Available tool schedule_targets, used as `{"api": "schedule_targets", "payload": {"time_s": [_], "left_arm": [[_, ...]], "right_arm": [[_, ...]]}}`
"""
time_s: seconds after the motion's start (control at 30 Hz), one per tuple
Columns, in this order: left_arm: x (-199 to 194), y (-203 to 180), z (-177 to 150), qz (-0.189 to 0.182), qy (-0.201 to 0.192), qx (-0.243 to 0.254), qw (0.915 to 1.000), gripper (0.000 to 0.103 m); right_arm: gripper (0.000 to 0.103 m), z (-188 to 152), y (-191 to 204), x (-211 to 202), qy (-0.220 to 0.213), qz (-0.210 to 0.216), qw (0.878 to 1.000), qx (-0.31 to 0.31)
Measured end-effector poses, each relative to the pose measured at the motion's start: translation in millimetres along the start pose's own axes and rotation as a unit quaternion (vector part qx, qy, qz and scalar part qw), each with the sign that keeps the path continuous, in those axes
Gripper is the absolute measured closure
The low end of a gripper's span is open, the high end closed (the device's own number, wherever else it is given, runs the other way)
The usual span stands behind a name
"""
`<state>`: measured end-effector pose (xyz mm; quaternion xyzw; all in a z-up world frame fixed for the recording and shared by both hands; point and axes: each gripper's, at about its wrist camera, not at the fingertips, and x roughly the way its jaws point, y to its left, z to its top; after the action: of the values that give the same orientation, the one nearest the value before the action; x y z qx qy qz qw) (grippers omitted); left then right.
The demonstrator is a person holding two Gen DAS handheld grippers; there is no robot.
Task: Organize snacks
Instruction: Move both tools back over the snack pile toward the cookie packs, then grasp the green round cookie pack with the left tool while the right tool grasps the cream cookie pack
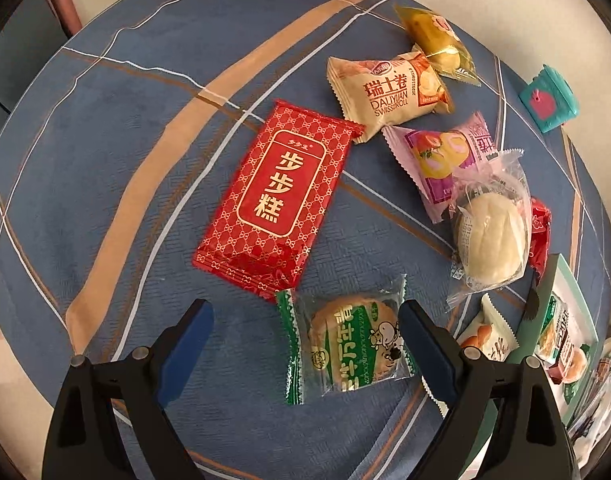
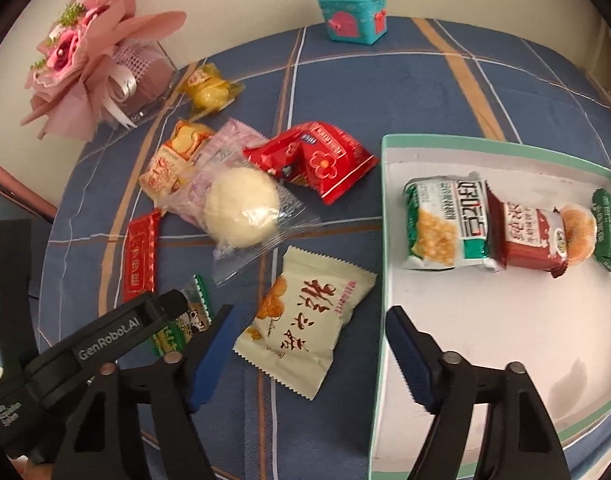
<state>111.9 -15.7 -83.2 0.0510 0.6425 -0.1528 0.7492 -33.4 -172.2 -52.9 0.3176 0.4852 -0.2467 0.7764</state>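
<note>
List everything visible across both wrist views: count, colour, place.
tray: 1, white with green rim, right side of table
snacks in tray: 3, green-white, red, dark green, in a row at the far end
flat red packet: 1, red and gold, table centre
green biscuit pack: 1, green and clear, between left jaws, not gripped
cream packet: 1, cream, between right jaws, beside the tray
white bun: 1, in clear wrap, mid pile
red pouch: 1, behind bun
swiss roll: 1, beige
purple packet: 1
yellow cake: 1, far
teal box: 1, far edge
bouquet: 1, pink, far left
tablecloth: 1, blue plaid
left gripper: open
right gripper: open
</note>
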Motion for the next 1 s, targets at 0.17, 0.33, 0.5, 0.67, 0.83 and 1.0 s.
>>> {"api": "schedule_targets", "payload": {"time_s": [0.17, 0.33, 0.5, 0.67, 0.83, 1.0], "left_arm": [[-1, 1, 0, -0.003, -0.001, -0.003, 1.0000, 0.009], [-1, 1, 0, -0.003, -0.001, -0.007, 1.0000, 0.009], [1, 2, -1, -0.008, 0.004, -0.011, 0.9999, 0.009], [2, 5, 0, -0.008, 0.002, -0.022, 0.9997, 0.009], [1, 10, 2, -0.011, 0.000, -0.037, 0.9992, 0.009], [1, 12, 3, -0.012, -0.003, -0.043, 0.9990, 0.009]], "right_arm": [[0.033, -1, 7, 0, -0.003, -0.018, 1.000, -0.007], [0.038, 0, 16, -6, -0.007, -0.008, 1.000, -0.017], [0.039, 0, 18, 6, 0.007, -0.019, 1.000, -0.008], [0.039, -1, 15, 17, 0.021, -0.020, 1.000, 0.004], [0.039, 1, 14, 21, 0.021, -0.028, 0.999, 0.018], [0.039, 3, 18, 25, 0.022, -0.037, 0.999, 0.021]]}}
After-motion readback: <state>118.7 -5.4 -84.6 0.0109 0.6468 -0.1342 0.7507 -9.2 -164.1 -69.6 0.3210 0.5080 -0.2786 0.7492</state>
